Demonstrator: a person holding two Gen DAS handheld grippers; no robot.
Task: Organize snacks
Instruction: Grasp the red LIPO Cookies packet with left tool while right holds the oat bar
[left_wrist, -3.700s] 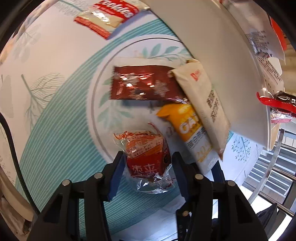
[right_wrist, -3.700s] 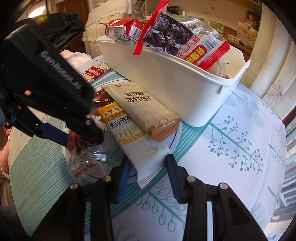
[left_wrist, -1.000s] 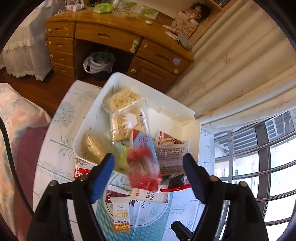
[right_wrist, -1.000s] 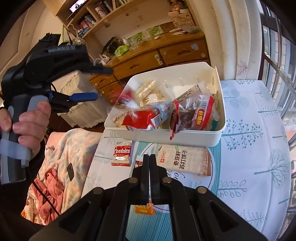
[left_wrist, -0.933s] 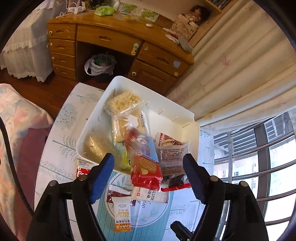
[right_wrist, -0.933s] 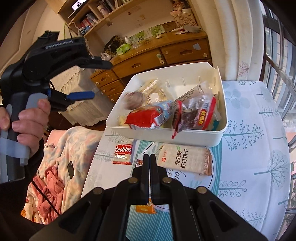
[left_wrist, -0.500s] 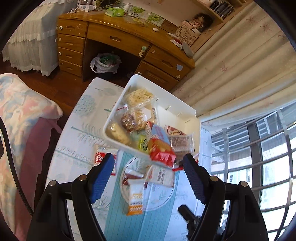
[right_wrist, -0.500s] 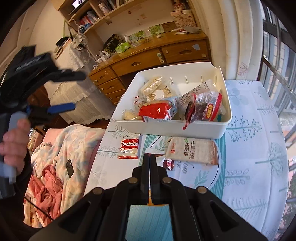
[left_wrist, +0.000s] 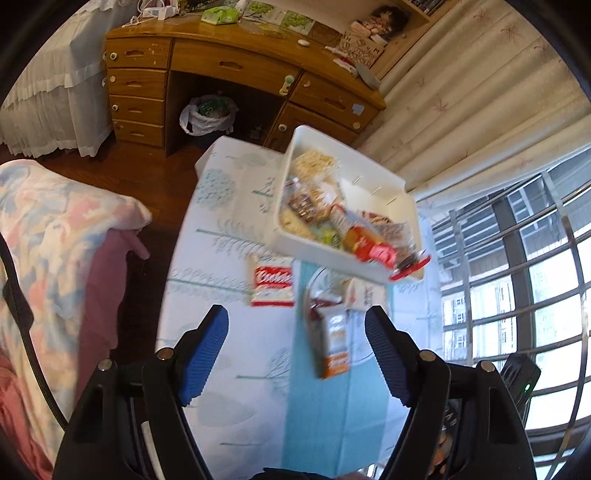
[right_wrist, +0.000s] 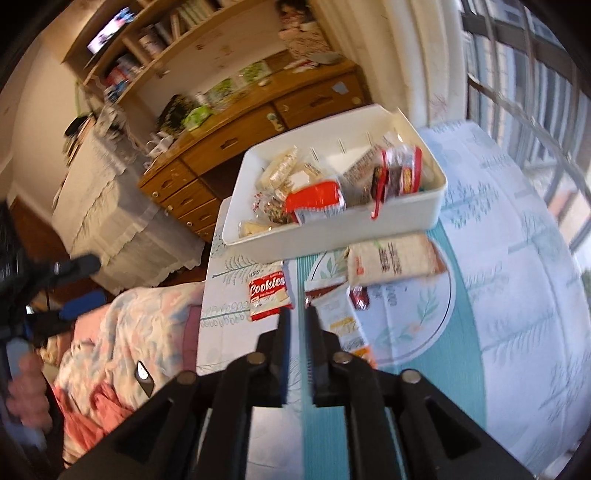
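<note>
Currently left tool (left_wrist: 295, 341) is wide open and empty, held high over the bench (left_wrist: 229, 406), not touching anything. Going left to right on the bench: Cookies packet (left_wrist: 272, 281) lies flat near the bed-side edge, apart from the others; next an orange-ended oat bar (left_wrist: 332, 349) lying over a dark red wrapper (left_wrist: 318, 303); then a beige cracker pack (right_wrist: 391, 260) just in front of the white bin (left_wrist: 332, 254). Bin sits at the far end of the bench and already holds a crowd of snacks, with a red packet (right_wrist: 314, 197) leaning near the front wall. Right tool (right_wrist: 298, 356) has its jaws nearly together with only a slim gap, gripping nothing, also raised above the bench.

Four items look left to bin. Risks, as I judge it: both views are motion-blurred, so a fast descent could miss the thin flat packets and scrape the cloth. Cookies packet is close to the bench edge, so a nudge could slide it off toward the bed (left_wrist: 55, 229). Bin is piled near the front, so anything dropped there may spill out.
</note>
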